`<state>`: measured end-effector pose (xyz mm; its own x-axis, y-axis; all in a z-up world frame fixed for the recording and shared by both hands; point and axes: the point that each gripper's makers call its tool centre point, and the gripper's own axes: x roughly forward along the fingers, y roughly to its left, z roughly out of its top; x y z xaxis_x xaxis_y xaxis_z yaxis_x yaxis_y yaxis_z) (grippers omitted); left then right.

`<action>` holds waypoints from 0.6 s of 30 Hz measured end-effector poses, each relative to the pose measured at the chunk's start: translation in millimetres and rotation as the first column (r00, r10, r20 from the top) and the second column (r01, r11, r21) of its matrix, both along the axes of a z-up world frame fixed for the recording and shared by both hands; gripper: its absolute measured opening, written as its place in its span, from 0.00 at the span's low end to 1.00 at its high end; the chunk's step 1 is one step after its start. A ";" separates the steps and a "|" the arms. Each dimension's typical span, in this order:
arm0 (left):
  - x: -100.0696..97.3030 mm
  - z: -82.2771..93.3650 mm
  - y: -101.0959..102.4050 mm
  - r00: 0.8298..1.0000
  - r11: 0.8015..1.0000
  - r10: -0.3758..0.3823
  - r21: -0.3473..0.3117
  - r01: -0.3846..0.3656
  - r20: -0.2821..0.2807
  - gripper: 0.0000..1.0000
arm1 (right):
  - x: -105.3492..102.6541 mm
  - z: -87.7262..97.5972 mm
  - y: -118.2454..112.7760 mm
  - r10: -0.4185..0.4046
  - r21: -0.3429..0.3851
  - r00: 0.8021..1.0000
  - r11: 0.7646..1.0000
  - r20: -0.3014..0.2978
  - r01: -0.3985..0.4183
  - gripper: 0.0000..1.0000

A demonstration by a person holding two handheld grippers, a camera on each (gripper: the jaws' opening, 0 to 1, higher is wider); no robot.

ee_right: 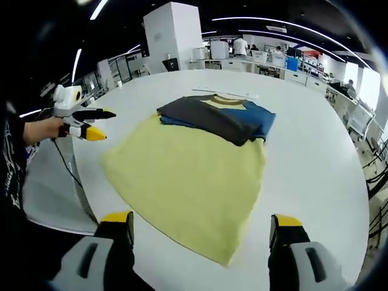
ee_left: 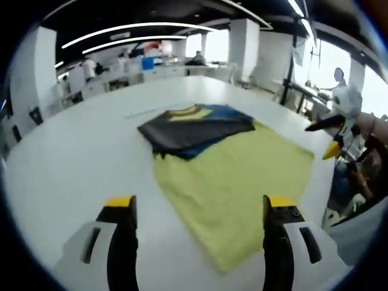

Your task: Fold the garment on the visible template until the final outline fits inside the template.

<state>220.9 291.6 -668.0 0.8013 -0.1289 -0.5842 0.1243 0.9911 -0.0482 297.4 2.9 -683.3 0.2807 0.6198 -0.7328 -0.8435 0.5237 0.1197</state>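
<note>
A folded garment [ee_left: 194, 128], dark grey and blue with a yellow collar, lies on the far end of a flat yellow template cloth [ee_left: 242, 182] on the white table. In the right gripper view the garment [ee_right: 221, 116] covers the template's [ee_right: 188, 176] far edge, and its blue part reaches past the yellow at the right. My left gripper [ee_left: 200, 205] hovers open over the template's near end, holding nothing. My right gripper [ee_right: 201, 219] is open over the near corner, also with nothing in it. Each gripper appears in the other's view, hand-held off the table edge: right [ee_left: 325, 138], left [ee_right: 104, 125].
The white table [ee_left: 73, 157] stretches wide around the cloth, its edge [ee_right: 79, 182] close to the person's side. A white pillar [ee_right: 173, 33] and workbenches with people [ee_left: 91, 70] stand behind. A seated person [ee_left: 357, 176] is at the table's right edge.
</note>
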 end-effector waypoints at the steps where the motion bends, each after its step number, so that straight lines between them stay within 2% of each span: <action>1: -2.4 -1.9 0.7 1.000 1.000 0.004 0.000 -0.004 -0.004 0.78 | 0.0 -1.7 -0.6 -0.005 -0.001 1.000 1.000 -0.004 0.005 0.91; 8: -25.0 -24.3 4.1 0.997 0.999 0.041 -0.016 -0.043 -0.067 0.71 | 1.2 -14.9 -8.6 -0.049 -0.020 0.998 0.999 -0.030 0.048 0.82; 12: -31.7 -35.5 6.5 0.995 0.997 0.067 -0.031 -0.070 -0.075 0.66 | 0.6 -25.7 -16.3 -0.070 -0.056 0.996 0.996 -0.058 0.067 0.67; 18: -43.6 -49.9 3.9 0.989 0.997 0.067 -0.019 -0.070 -0.132 0.56 | 8.2 -39.4 -26.5 -0.096 -0.096 0.995 0.991 -0.031 0.093 0.59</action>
<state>177.3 295.5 -717.9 0.7255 -0.0913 -0.6822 0.0470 0.9954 -0.0832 305.7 -23.6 -722.7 0.3076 0.5197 -0.7971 -0.7858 0.6112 0.0952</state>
